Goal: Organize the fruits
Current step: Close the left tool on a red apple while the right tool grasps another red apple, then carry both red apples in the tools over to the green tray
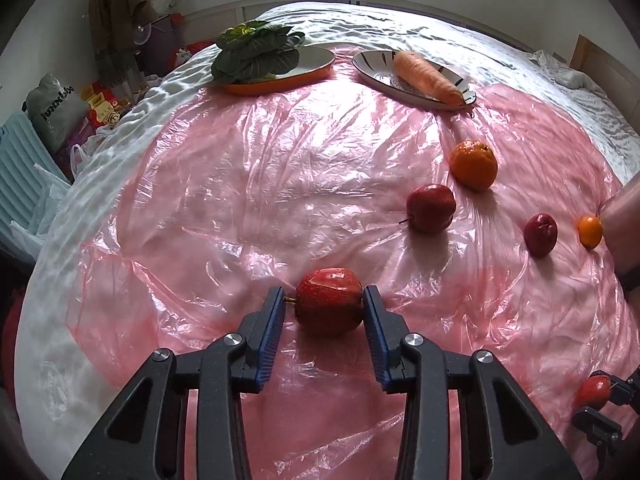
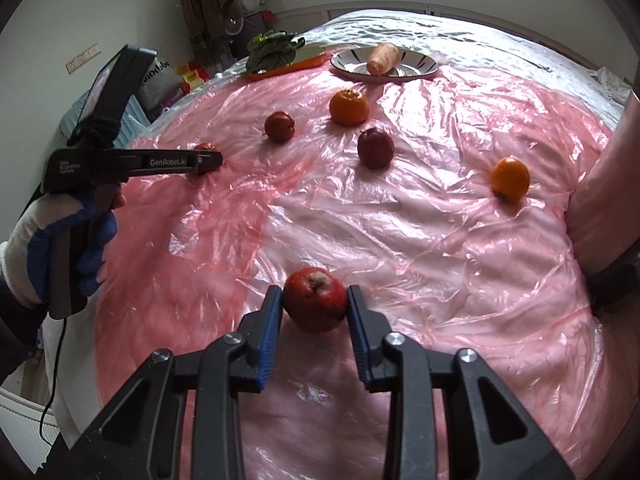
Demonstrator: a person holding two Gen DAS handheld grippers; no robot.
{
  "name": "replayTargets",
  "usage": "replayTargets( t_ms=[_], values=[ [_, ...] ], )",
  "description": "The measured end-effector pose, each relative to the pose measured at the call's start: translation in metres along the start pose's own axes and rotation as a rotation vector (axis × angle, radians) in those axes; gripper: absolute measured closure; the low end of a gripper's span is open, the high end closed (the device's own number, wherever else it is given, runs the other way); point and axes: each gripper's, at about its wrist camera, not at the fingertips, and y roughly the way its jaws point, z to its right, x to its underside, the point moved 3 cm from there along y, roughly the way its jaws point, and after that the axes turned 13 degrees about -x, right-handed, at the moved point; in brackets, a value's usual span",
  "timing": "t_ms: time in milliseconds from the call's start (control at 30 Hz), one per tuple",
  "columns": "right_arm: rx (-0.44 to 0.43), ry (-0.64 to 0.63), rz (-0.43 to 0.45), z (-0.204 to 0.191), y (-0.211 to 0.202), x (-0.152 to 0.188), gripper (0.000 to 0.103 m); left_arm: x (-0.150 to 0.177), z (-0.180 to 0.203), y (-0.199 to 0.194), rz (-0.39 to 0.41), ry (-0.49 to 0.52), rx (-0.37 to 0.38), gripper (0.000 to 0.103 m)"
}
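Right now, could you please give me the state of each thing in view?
left gripper: shut on a red apple
right gripper: shut on another red apple
carrot: lying on striped plate
leafy greens: on orange plate
large orange: loose on pink sheet

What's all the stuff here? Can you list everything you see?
plastic sheet: one, pink, over white bedcover
apples: four, red, two loose on the sheet, one in each gripper
oranges: two, orange, loose on the sheet
carrot: one, orange, on striped plate
leafy greens: one bunch, green, on orange plate
left gripper: one, black, blue pads, shut on an apple
right gripper: same, shut on an apple
gloved hand: one, white and blue, holds left gripper
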Motion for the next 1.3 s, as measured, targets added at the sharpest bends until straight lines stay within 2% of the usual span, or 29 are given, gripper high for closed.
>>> replayTargets(
  t_ms=[367,667,867,1300],
  values=[
    [0.024,-0.021,0.029,-0.009,-0.030,0.001,0.054,0.006,-0.015,-0.041,0.044,-0.036,0.019,0.069],
    [0.078,0.007,0.035,0.001,-0.065,0.027,0.054,0.038,-0.004,-0.084,0.065,-0.005,0.056,0.069],
    [0.133,0.054,0.054,0.023,-0.098,0.048,0.054,0.064,0.033,-0.113,0.070,0.054,0.115,0.069],
    [0.268,0.127,0.103,0.080,-0.174,0.090,0.054,0.114,0.157,-0.178,0.067,0.222,0.286,0.069]
  ],
)
